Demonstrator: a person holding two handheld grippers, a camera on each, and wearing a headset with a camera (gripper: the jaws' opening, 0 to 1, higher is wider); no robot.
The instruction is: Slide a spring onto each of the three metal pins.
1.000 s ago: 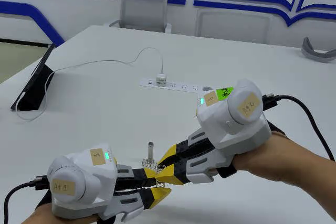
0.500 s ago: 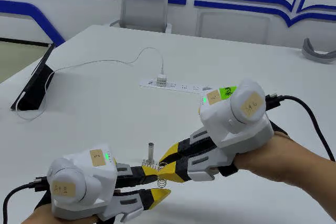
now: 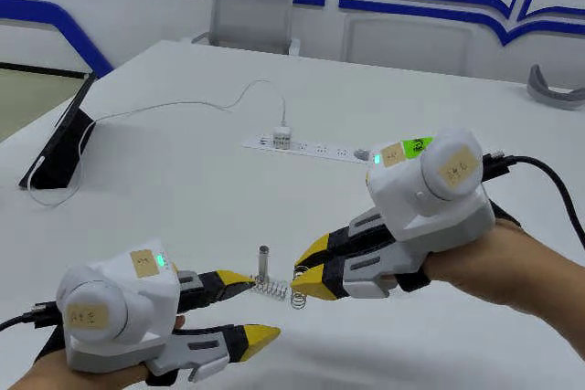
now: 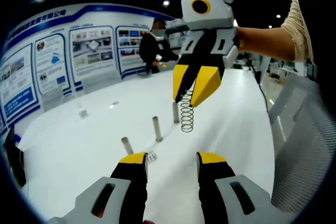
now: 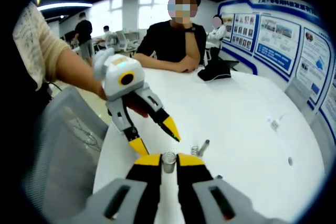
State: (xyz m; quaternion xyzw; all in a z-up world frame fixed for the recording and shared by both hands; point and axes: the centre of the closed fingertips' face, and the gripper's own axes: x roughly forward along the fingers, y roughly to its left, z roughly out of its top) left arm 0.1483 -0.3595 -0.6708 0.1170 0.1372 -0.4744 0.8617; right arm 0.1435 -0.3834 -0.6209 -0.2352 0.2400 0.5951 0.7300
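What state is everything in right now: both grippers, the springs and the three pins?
Left gripper: open, empty.
Right gripper: shut on a spring, above the table.
Held spring: hanging from the right jaws, on no pin.
Loose spring: lying on the table beside a pin.
Near pin: upright, bare.
Middle pin: upright, bare.
Far pin: upright, right beside the Held spring, looks bare.
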